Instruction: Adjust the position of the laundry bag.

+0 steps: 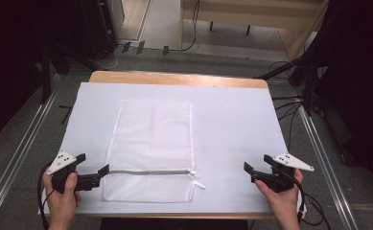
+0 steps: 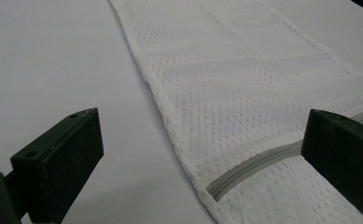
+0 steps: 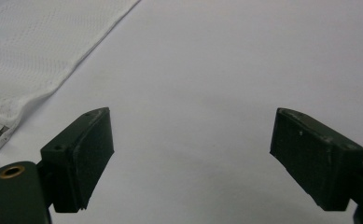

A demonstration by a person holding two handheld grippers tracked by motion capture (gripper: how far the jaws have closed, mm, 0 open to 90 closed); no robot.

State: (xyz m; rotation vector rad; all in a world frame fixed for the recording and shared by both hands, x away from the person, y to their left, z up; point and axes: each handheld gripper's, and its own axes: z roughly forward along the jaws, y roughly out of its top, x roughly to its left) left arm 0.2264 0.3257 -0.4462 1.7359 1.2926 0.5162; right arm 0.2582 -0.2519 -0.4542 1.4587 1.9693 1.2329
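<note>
One white mesh bag [image 1: 150, 148] lies flat in the middle of the high view, on a white sheet [image 1: 232, 124] over the table [image 1: 174, 78]. It has one grey zipper [image 1: 148, 172] near its bottom edge. The zipper pull at the right end is too small to make out well.

There are two tongs. The left gripper [image 1: 94, 169] sits at the lower left, wide apart, just beside the bag's left edge. The right gripper [image 1: 257, 165] sits at the lower right, also wide, over bare sheet. Both arms are cut off at the bottom.
</note>
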